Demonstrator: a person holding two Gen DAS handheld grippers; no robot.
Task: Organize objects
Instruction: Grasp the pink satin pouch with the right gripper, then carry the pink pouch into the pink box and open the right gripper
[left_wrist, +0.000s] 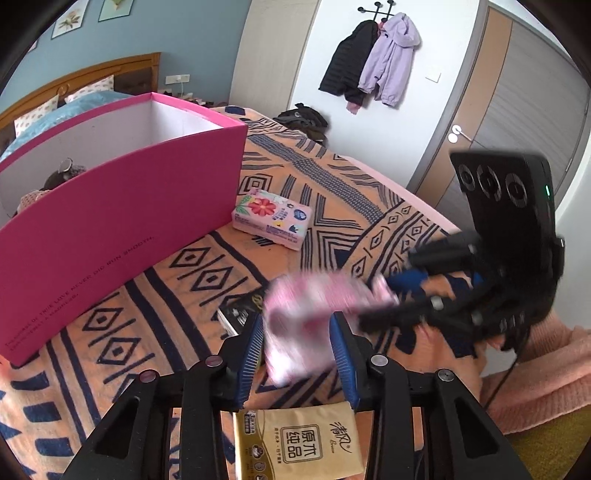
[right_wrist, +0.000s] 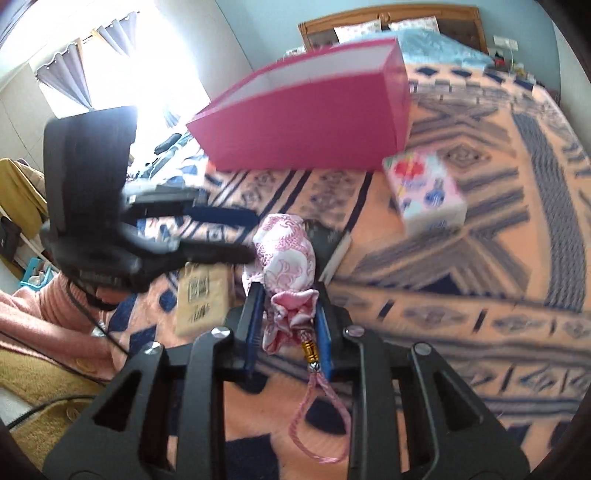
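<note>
A pink-and-white patterned drawstring pouch (right_wrist: 286, 258) is held over the orange patterned blanket. My right gripper (right_wrist: 290, 295) is shut on its gathered neck; its pink cord with a gold bead hangs below. In the left wrist view the pouch (left_wrist: 306, 317) is blurred and lies between the fingers of my left gripper (left_wrist: 297, 325), whose jaws stand apart around it. My right gripper shows there at the right (left_wrist: 373, 299). A large open pink box (left_wrist: 110, 206) stands at the left, also in the right wrist view (right_wrist: 306, 122). A floral tissue pack (left_wrist: 271, 218) lies beside the box.
A tan tissue pack (left_wrist: 299, 439) lies under my left gripper. A dark book (left_wrist: 240, 310) sits under the pouch. Pillows and a wooden headboard (right_wrist: 391, 14) are at the far end. Jackets (left_wrist: 369, 62) hang on the wall near a door.
</note>
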